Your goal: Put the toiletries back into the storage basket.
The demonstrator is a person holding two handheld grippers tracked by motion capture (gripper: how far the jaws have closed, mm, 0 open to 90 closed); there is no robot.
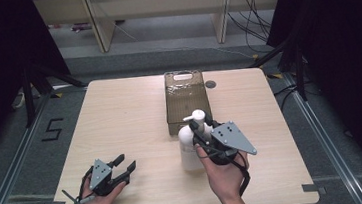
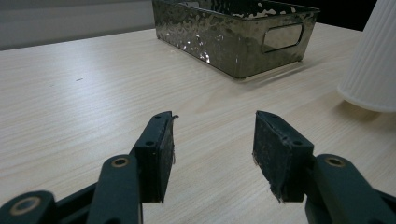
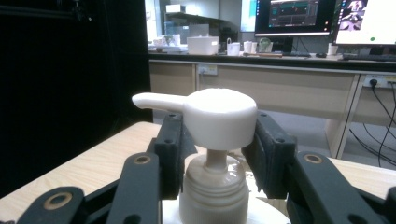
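My right gripper [image 3: 212, 154] clamped the pump bottle [image 1: 191, 146] at its slippery collar, risking a tip; left gripper [image 2: 212, 140] sat open, empty.

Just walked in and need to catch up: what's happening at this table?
A person is working with a two-jaw gripper in each hand. The right gripper has its jaws around the neck of a white pump bottle, just under the pump head; the bottle stands upright on the table, right in front of a brown transparent bin. The left gripper sits open near the table's front left with nothing between its jaws.
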